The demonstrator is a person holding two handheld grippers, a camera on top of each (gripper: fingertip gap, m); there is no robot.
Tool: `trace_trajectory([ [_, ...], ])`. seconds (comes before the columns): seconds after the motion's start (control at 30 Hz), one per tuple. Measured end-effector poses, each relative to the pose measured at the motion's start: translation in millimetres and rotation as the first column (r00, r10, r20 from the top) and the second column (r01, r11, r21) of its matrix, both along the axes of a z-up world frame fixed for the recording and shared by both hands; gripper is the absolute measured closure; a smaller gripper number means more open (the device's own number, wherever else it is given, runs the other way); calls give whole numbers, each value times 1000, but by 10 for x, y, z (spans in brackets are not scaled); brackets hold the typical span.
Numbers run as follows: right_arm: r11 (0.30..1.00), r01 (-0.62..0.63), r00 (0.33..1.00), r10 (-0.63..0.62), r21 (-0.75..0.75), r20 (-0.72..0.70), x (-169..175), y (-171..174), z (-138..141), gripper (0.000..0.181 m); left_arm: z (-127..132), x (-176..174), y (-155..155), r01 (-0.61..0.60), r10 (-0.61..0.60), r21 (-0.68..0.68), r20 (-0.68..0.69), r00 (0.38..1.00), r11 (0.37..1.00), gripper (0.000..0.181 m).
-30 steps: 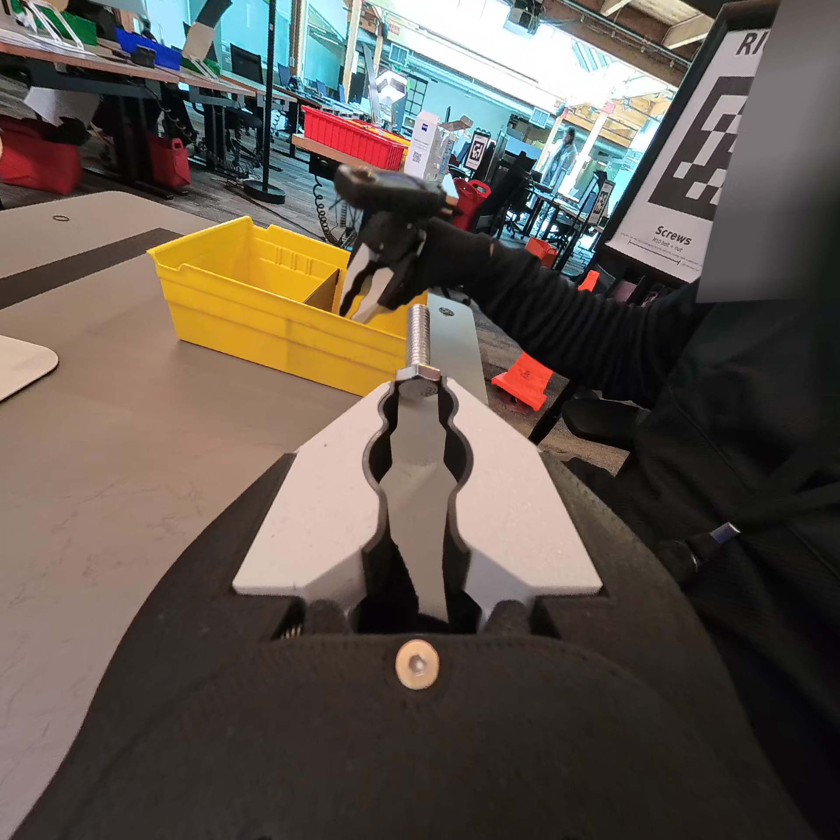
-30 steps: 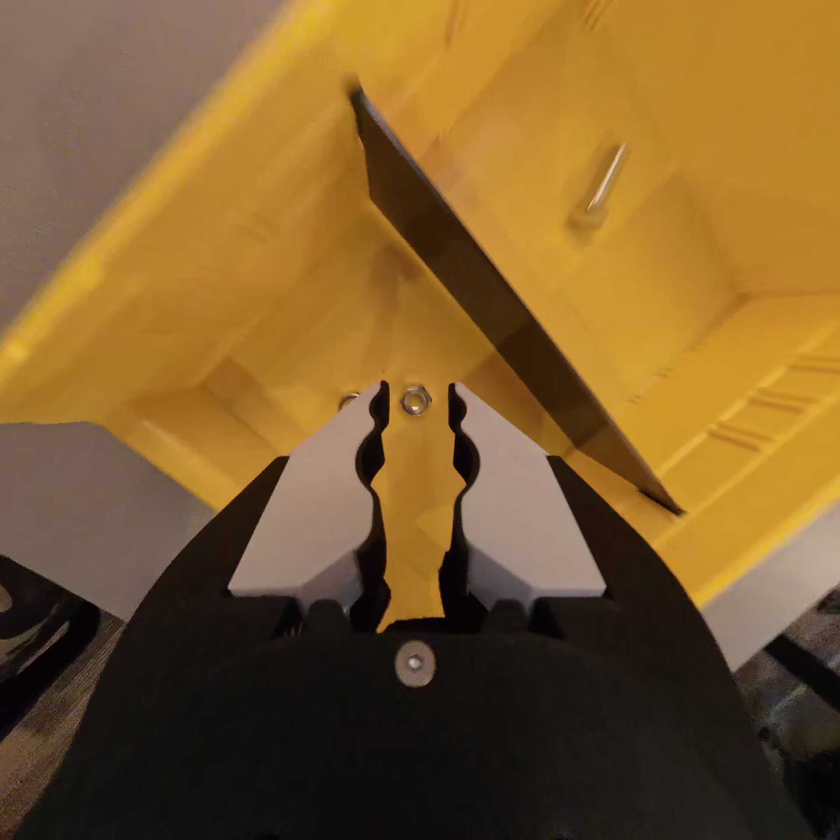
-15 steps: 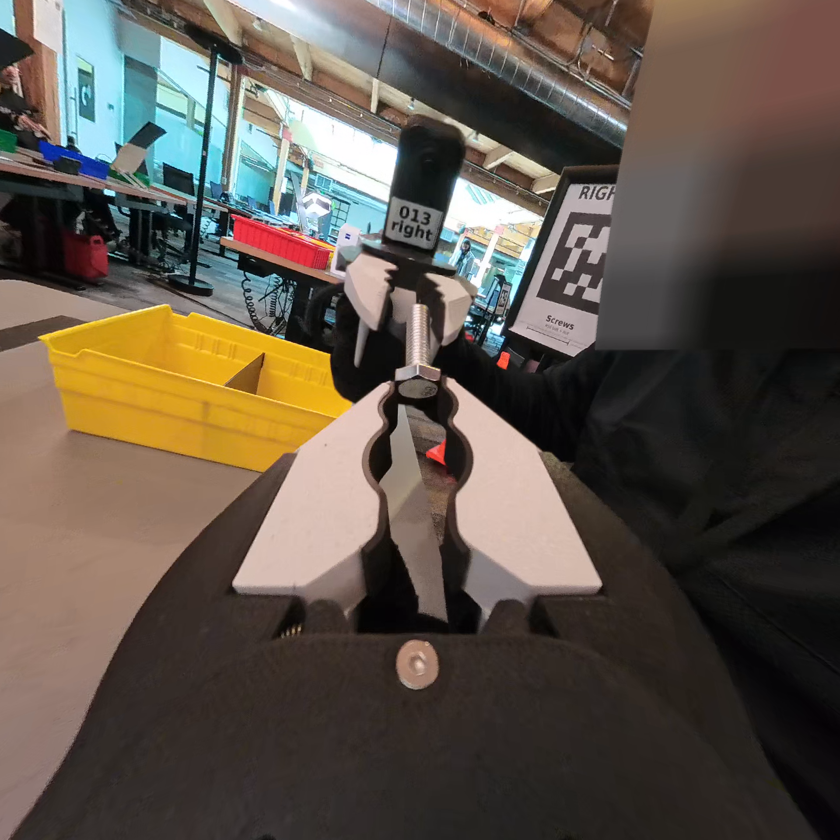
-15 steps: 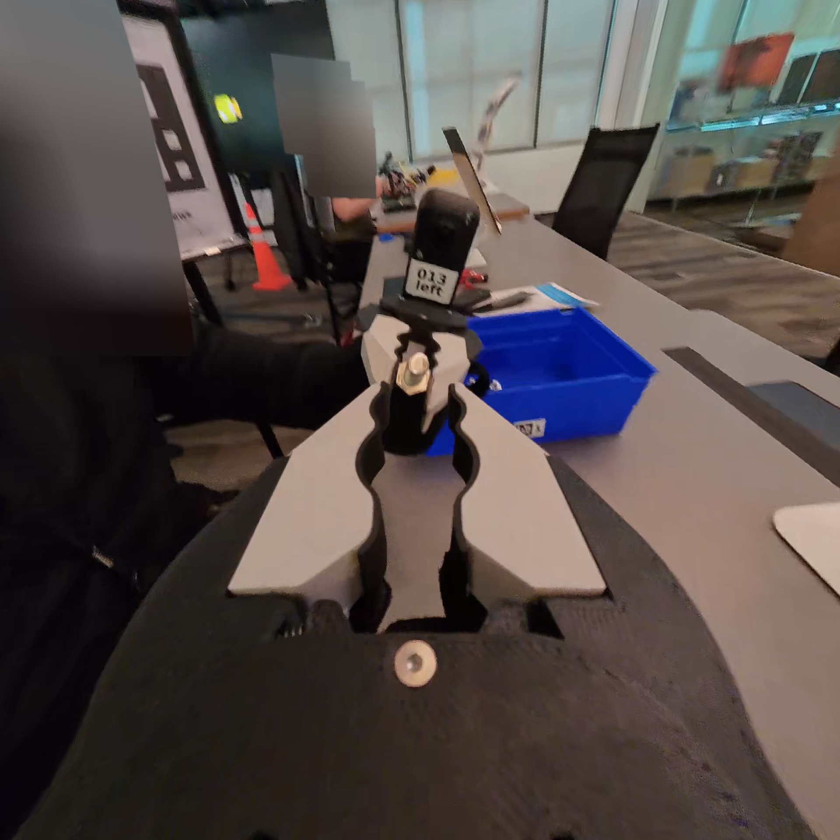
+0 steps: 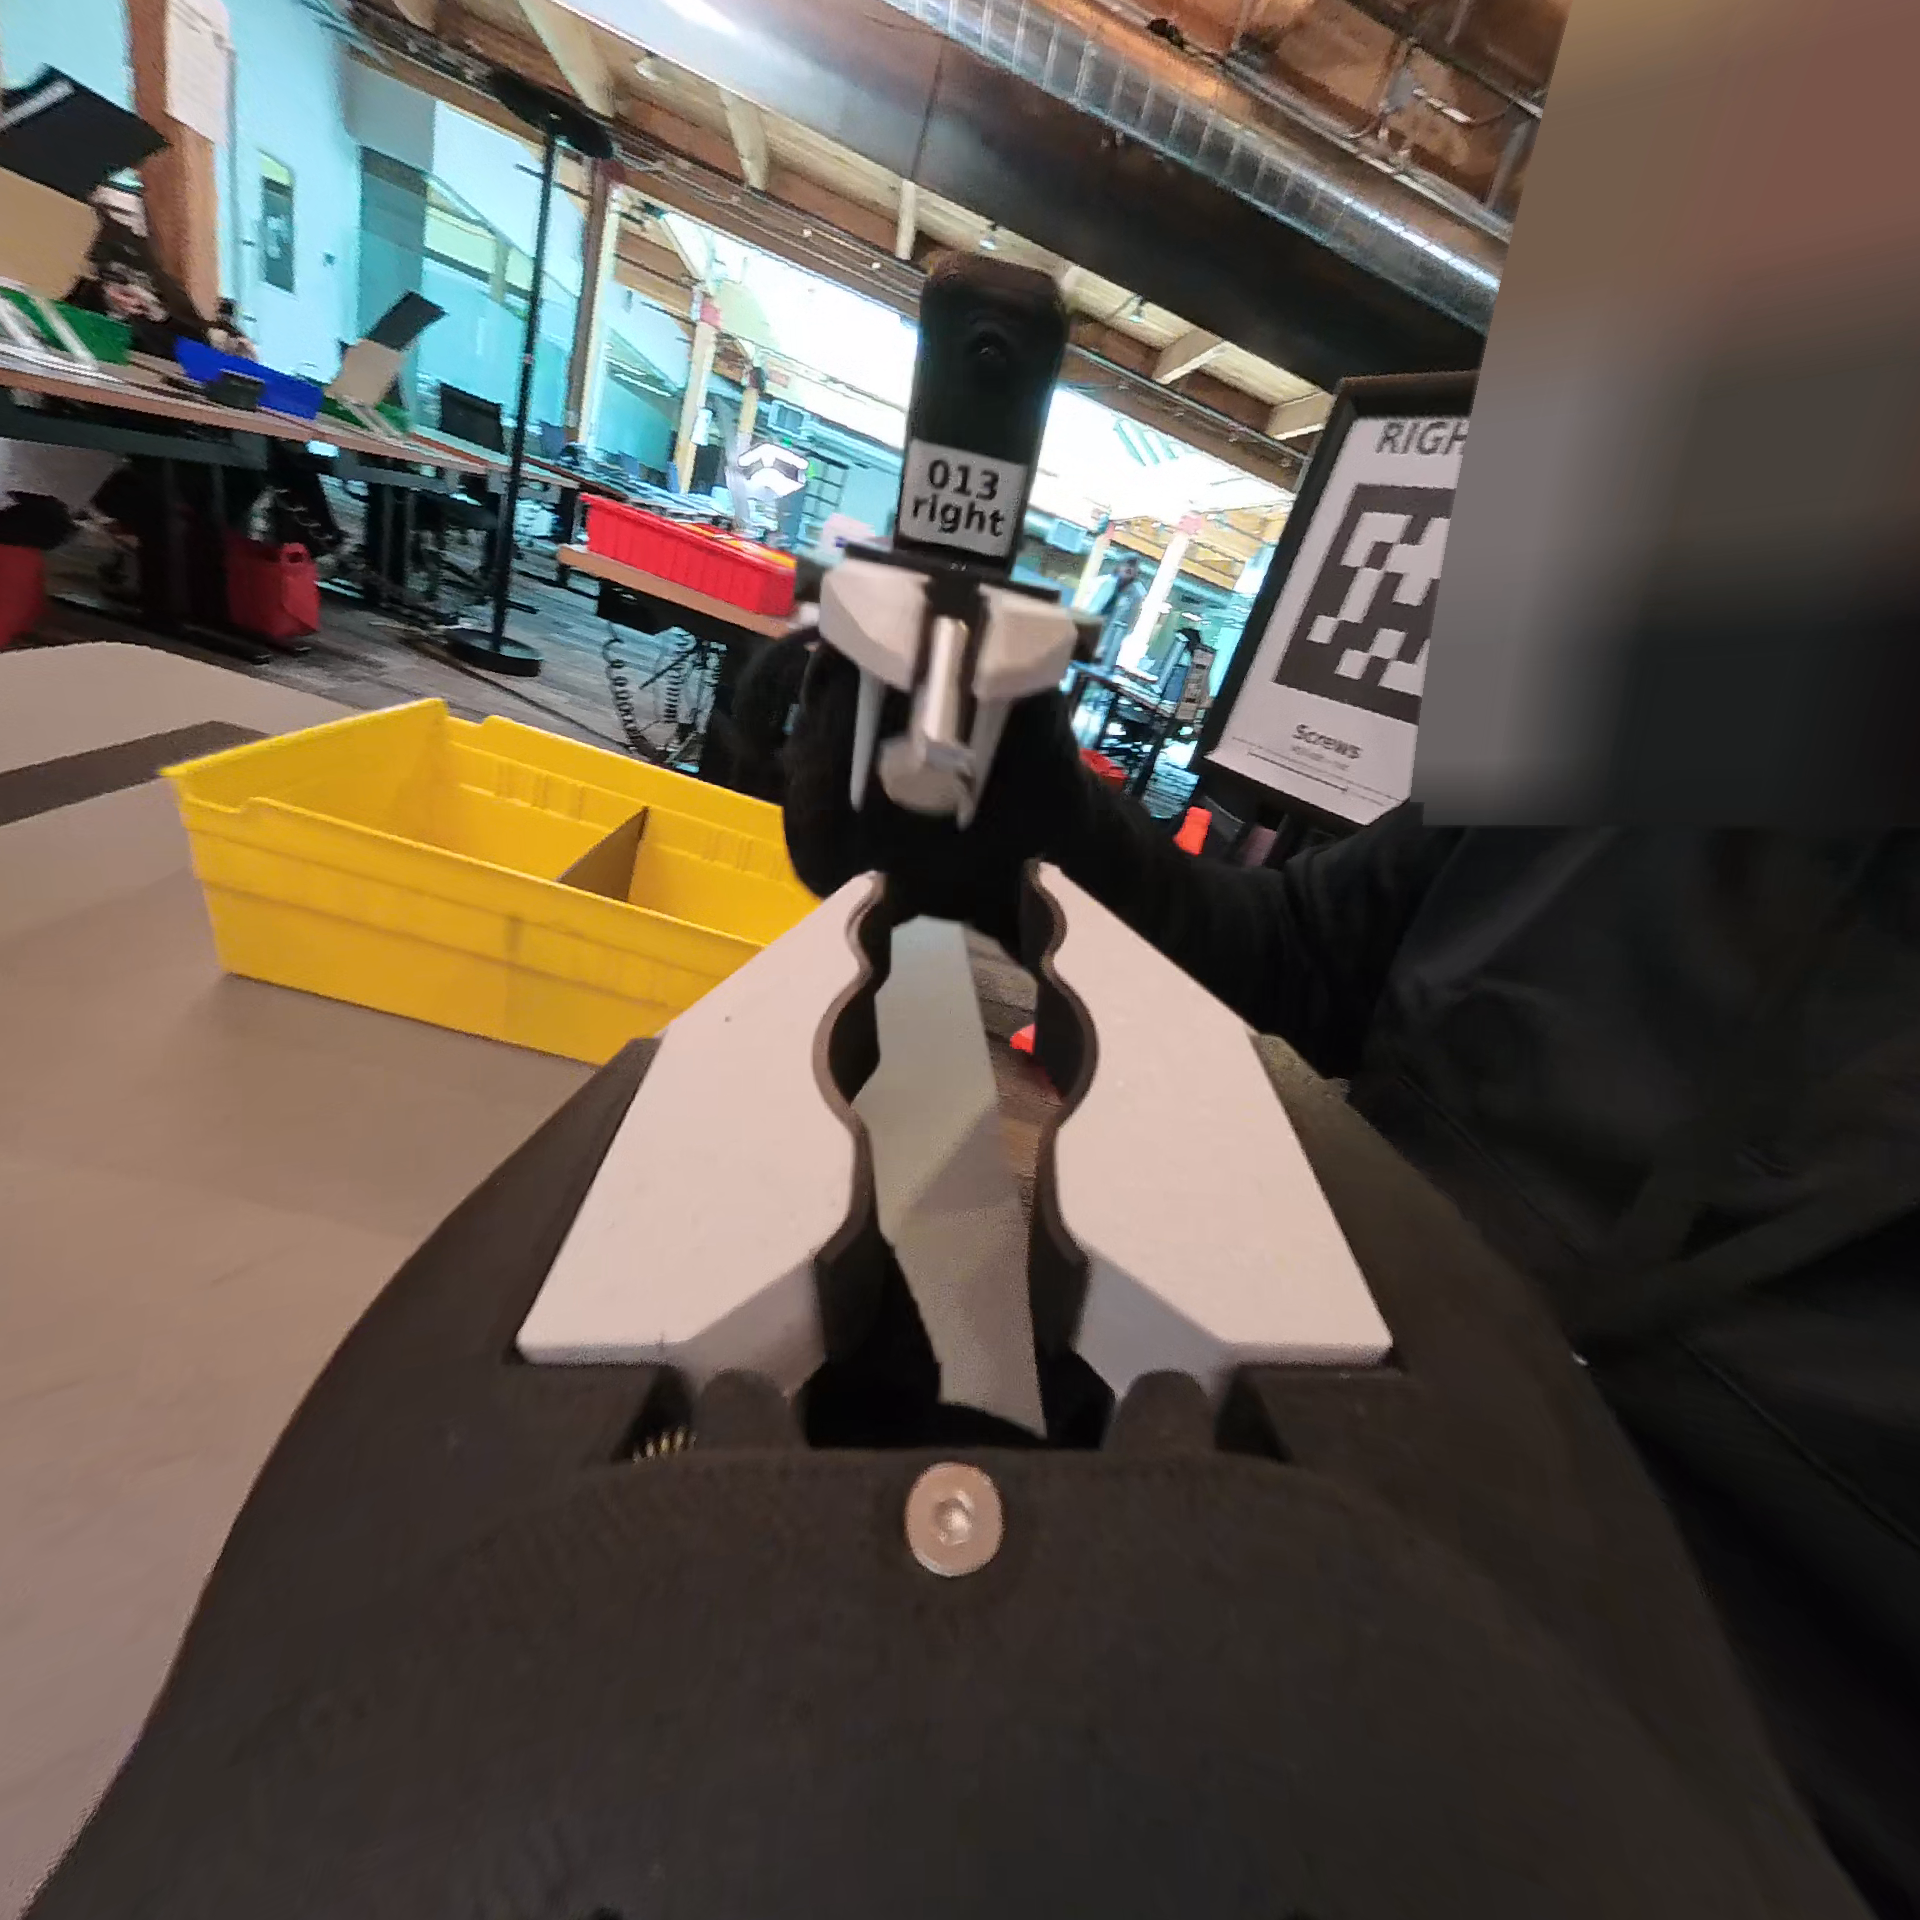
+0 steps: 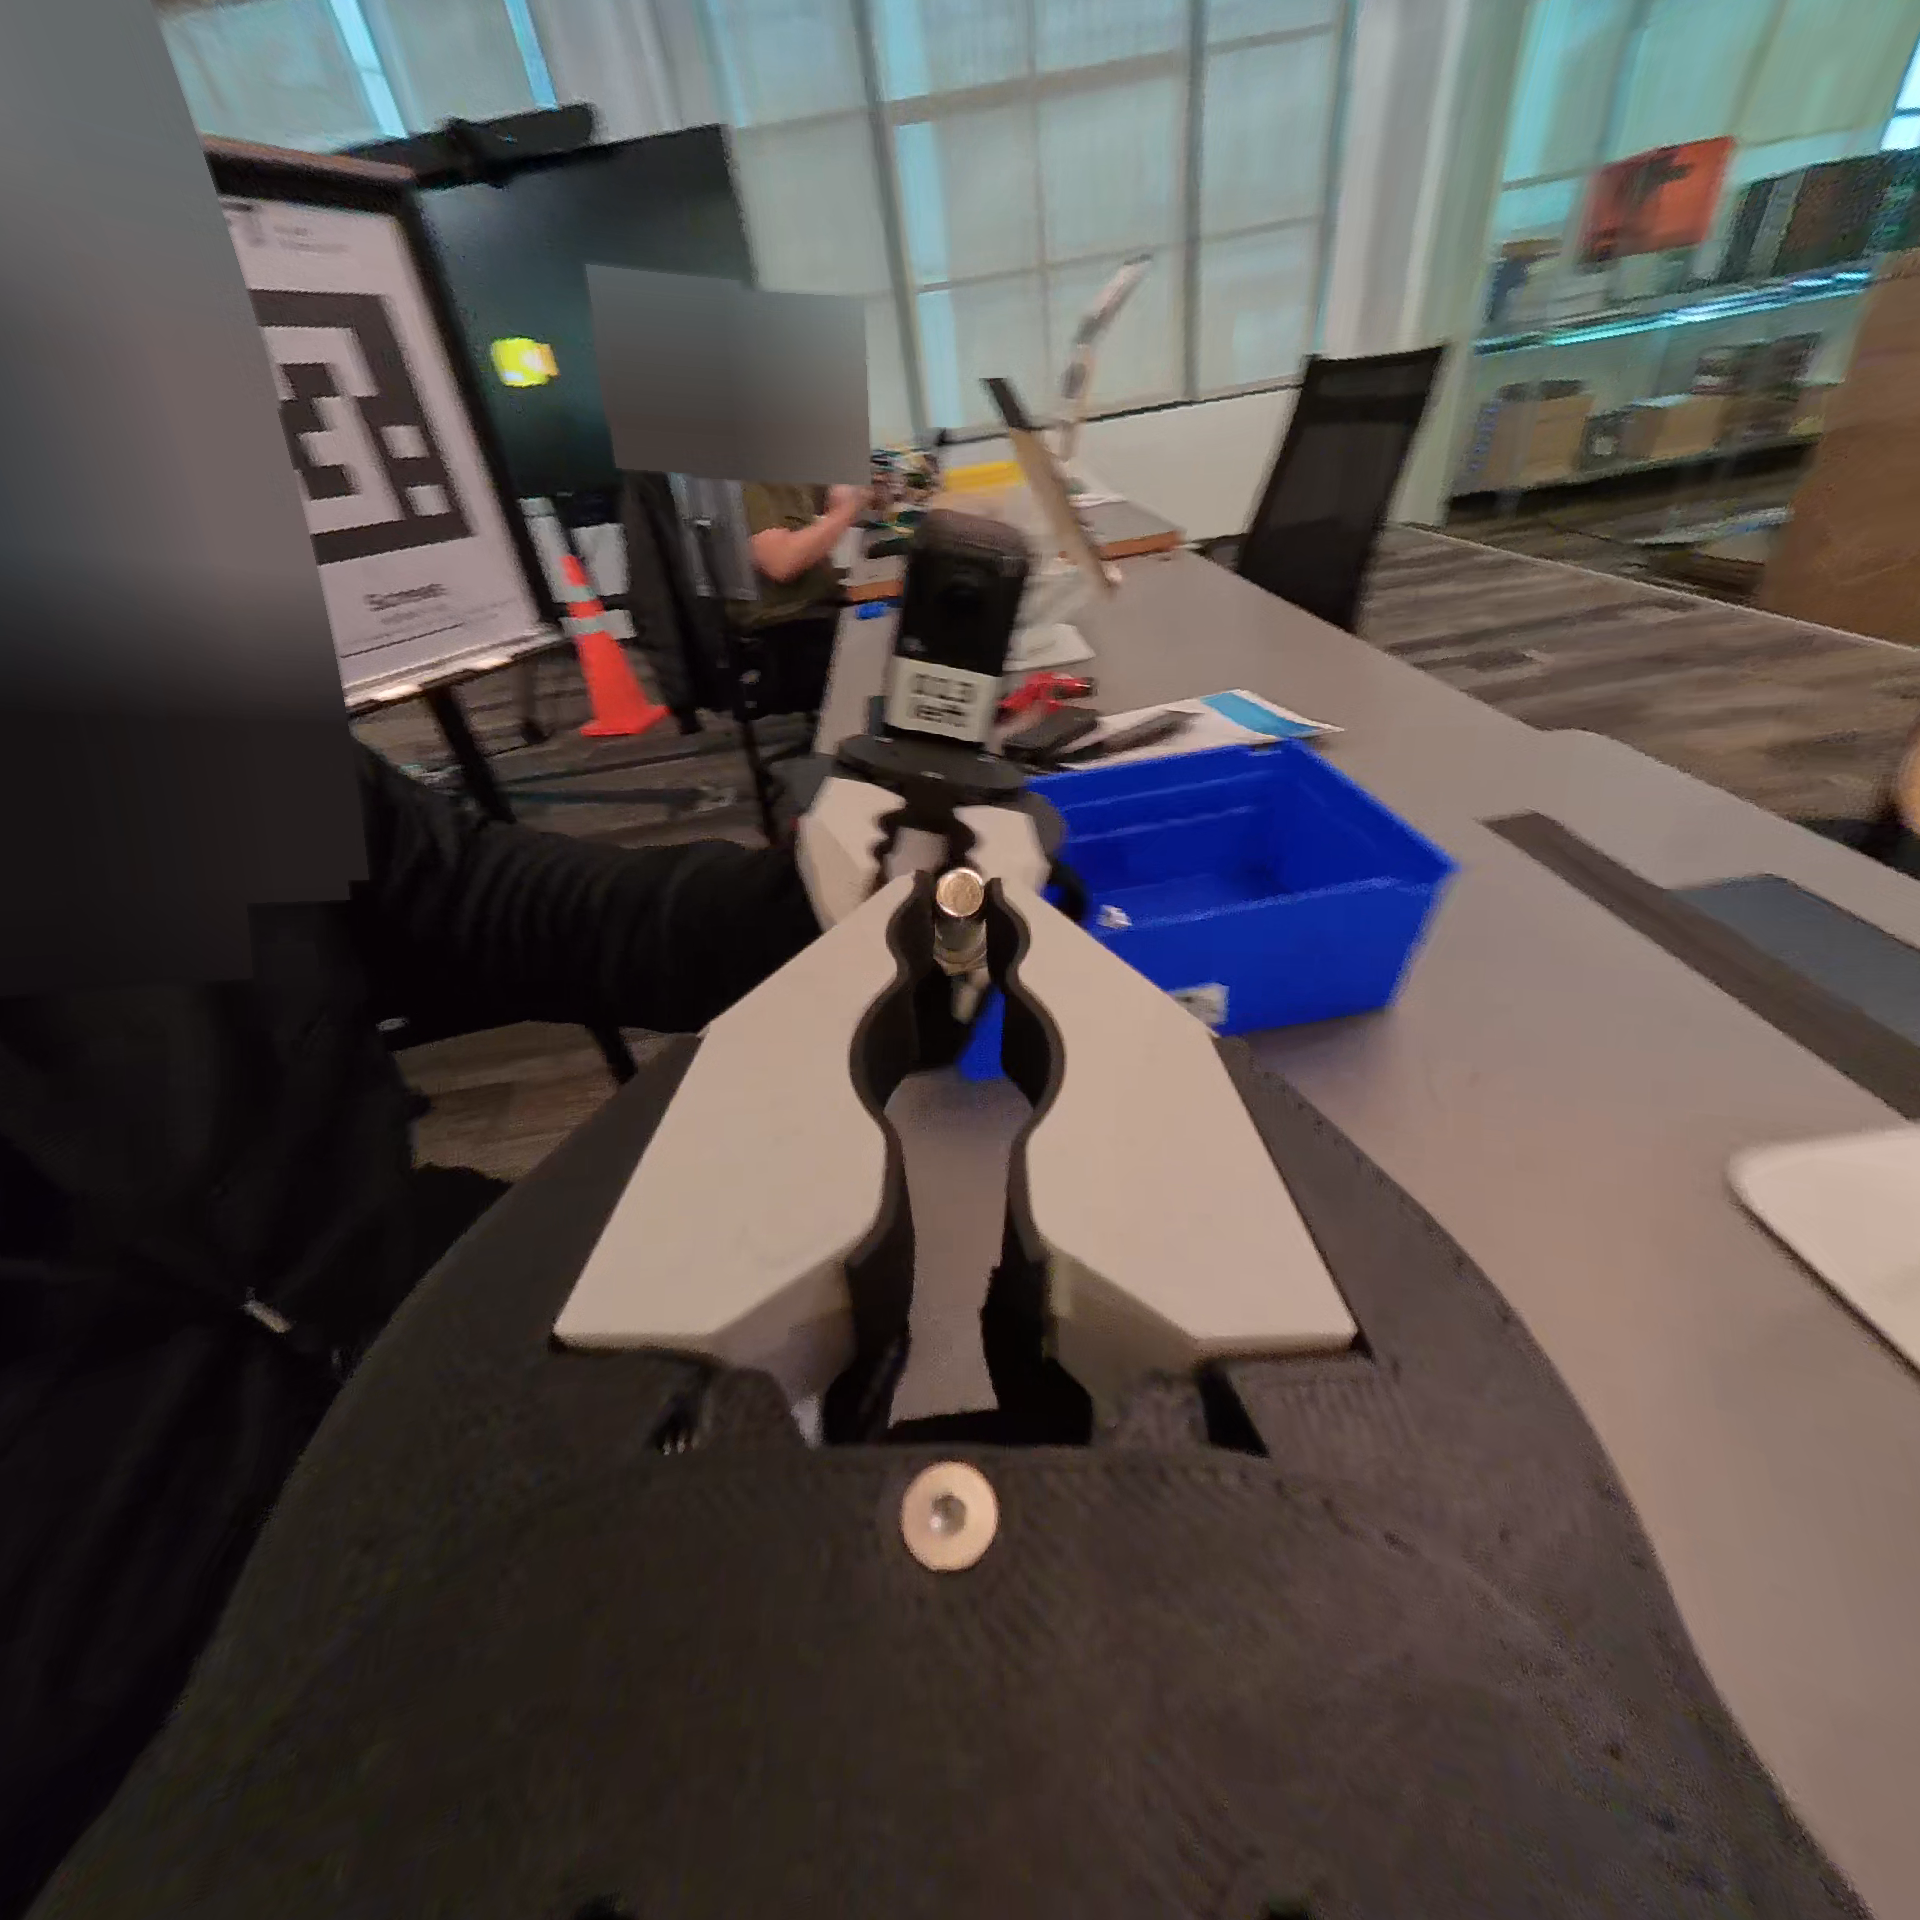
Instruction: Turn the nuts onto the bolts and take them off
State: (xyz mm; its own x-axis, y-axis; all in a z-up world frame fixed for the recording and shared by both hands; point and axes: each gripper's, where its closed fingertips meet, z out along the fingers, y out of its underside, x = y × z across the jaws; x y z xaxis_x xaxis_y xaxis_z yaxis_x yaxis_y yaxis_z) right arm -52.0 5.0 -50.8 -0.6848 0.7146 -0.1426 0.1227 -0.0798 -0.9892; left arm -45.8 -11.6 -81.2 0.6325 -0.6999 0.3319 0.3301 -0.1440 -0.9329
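Fingers of the right gripper point(image 6: 954, 904) pinch the bolt point(image 6: 958, 930) at their tips, its threaded end toward the camera. Left gripper point(image 5: 956, 894) stands parted with nothing between its fingers, facing the right gripper point(image 5: 940, 717) and the bolt point(image 5: 940, 696) it carries. Yellow bin point(image 5: 416, 904) on the grey table point(image 5: 208, 1122) has a dark divider; its contents are hidden. Blue bin point(image 6: 1299, 935) sits beyond, holding one small pale item I can't identify.

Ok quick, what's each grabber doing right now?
Left gripper: open, holding nothing.
Right gripper: fingers closed on a bolt.
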Motion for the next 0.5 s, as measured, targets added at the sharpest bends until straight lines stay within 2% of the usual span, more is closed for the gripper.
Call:
trace_trajectory([
  [0.07,991,121,991,-123,57,47,-1,432,-15,174,5,-110,8,-41,41,-2,-14,999,999,159],
  [0.13,943,268,949,-293,198,114,28,1033,-154,173,27,-222,3,-83,83,7,-35,996,997,170],
  [0.23,804,415,812,-538,425,225,166,2006,-507,173,55,-300,0,-107,108,12,-67,992,994,179],
  [0.37,668,355,581,-706,654,405,436,2894,-1213,174,-18,-315,51,-143,138,-19,-150,979,990,180],
  [0.5,644,200,393,-743,739,541,618,3265,-1829,174,-132,-300,106,-171,153,-62,-224,962,983,180],
])
